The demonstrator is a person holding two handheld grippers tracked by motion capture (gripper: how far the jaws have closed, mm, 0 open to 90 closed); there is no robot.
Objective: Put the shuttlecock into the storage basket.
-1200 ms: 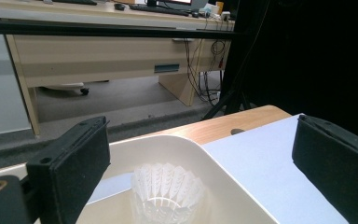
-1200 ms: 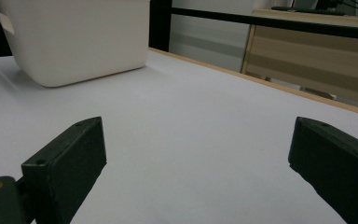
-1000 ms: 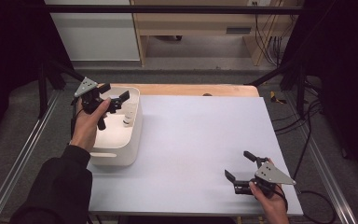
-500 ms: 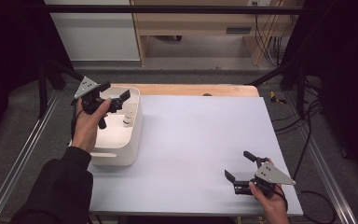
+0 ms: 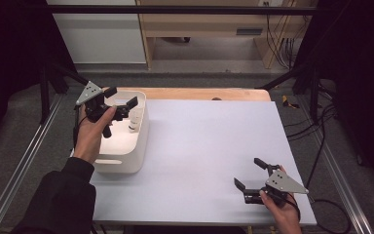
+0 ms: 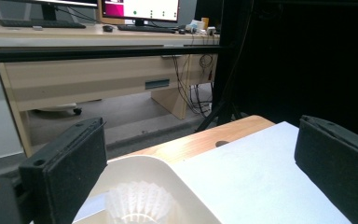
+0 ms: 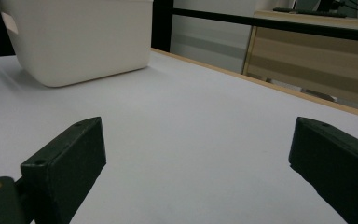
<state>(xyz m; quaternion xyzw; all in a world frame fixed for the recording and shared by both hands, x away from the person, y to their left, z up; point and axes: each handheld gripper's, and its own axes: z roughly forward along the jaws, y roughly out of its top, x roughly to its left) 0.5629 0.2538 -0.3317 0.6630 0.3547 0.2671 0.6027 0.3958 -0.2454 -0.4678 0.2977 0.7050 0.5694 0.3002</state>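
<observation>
Left gripper (image 5: 121, 105) hangs over the far end of a white bin (image 5: 141, 127), its jaws spread wide with nothing between them. In the left gripper view those jaws frame the bin's rounded rim (image 6: 168, 170) and, just below it, a white shuttlecock (image 6: 140, 201) standing inside. The shuttlecock is seen from its feathered end: the open skirt faces up toward the gripper, so its long axis runs roughly upright, with the cork end hidden below. From the high view the shuttlecock (image 5: 135, 121) shows as a small pale upright shape against the bin's right-hand wall, near the far end; its details are too small to tell there.

The bin sits at the left side of the worktop (image 5: 209, 146), a pale sheet laid over a wooden top whose bare strip shows along the far edge. The bin's long axis runs from the near side to the far side, and a handle slot is cut in its near wall.

Right gripper (image 5: 250, 176) rests low at the near right corner of the worktop, well apart from the bin, its jaws likewise spread and holding nothing. In the right gripper view it points across the bare sheet (image 7: 177, 130) toward the bin (image 7: 79, 37) farther off.
</observation>
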